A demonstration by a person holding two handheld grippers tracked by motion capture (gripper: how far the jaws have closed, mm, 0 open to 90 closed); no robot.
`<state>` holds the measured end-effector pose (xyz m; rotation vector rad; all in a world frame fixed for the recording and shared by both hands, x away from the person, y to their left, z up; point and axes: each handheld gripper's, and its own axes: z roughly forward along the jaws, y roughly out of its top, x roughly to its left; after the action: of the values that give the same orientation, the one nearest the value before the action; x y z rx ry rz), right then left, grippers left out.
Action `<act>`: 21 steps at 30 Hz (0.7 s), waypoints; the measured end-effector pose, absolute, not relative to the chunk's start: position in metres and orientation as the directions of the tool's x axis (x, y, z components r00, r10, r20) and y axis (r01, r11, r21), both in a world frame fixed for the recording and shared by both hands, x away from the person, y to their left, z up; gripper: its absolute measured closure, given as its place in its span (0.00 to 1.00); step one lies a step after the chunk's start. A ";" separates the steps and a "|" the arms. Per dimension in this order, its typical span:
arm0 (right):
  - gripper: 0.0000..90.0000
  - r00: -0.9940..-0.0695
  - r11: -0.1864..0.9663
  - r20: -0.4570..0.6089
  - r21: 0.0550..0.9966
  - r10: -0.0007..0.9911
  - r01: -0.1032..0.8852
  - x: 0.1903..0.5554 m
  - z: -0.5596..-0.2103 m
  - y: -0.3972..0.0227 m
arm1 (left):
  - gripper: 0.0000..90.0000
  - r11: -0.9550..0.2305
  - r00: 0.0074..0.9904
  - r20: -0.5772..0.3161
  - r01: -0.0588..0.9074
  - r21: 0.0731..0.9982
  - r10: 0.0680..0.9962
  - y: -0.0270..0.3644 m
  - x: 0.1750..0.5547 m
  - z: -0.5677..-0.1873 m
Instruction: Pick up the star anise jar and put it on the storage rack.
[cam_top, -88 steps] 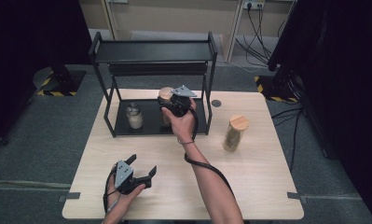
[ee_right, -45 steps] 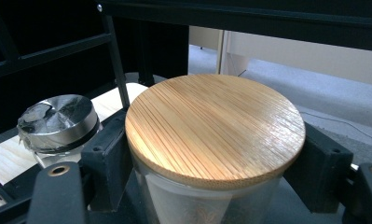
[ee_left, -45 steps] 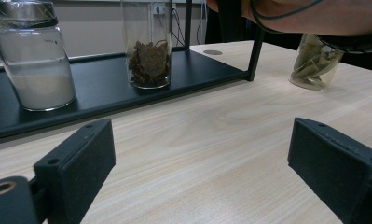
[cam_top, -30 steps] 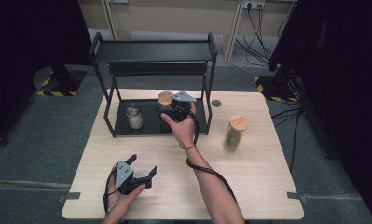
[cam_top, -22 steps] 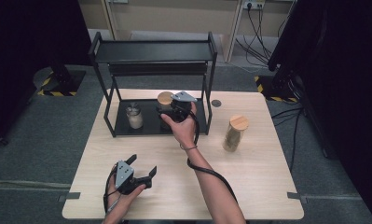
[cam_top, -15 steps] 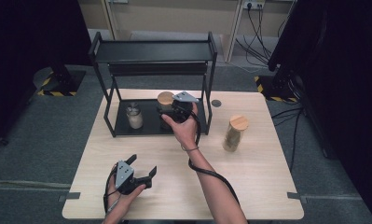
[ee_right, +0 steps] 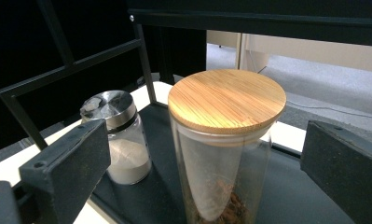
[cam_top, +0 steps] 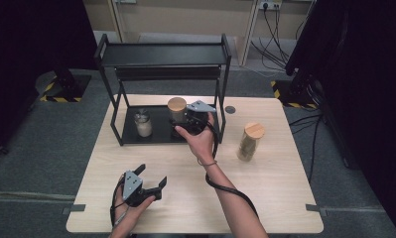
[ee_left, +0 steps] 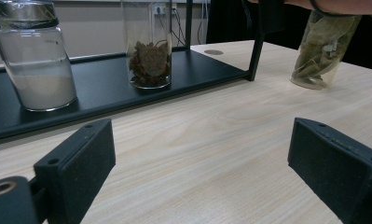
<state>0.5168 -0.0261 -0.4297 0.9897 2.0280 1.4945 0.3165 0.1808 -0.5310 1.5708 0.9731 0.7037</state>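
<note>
Big black metal rack (cam_top: pixel 163 54), upper middle. On its bottom shelf, tall clear glass jar with round wooden lid (cam_top: pixel 176 110): hard, smooth, slippery, breakable. Best grabbed round the glass sides. Right gripper (cam_top: pixel 189 120) just opened wide, jar loose between jaws. Left gripper (cam_top: pixel 148 181) wide, empty.

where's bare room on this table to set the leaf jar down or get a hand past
Free: the light wooden table in front of the bamboo-lidded leaf jar, and the strip between the open left gripper and the black metal rack. Crowded: the rack's lower shelf, where the open right gripper straddles the bamboo-lidded glass jar beside the steel-capped powder jar.
</note>
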 end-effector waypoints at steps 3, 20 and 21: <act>0.02 -0.658 0.171 0.064 0.943 0.750 0.286 0.514 -0.429 -0.029 | 0.08 -0.059 0.485 -0.056 0.219 0.974 0.873 0.181 0.316 -0.531; 0.02 -0.672 0.163 0.084 0.941 0.736 0.297 0.491 -0.437 -0.053 | 0.08 -0.059 0.483 -0.056 0.220 0.974 0.874 0.181 0.316 -0.531; 0.02 -0.673 0.161 0.088 0.941 0.734 0.298 0.489 -0.437 -0.055 | 0.08 -0.059 0.483 -0.055 0.219 0.974 0.874 0.181 0.316 -0.531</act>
<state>0.4893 -0.0547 -0.4370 0.9809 2.0540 1.5216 0.3165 0.1807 -0.5310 1.5720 0.9754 0.7071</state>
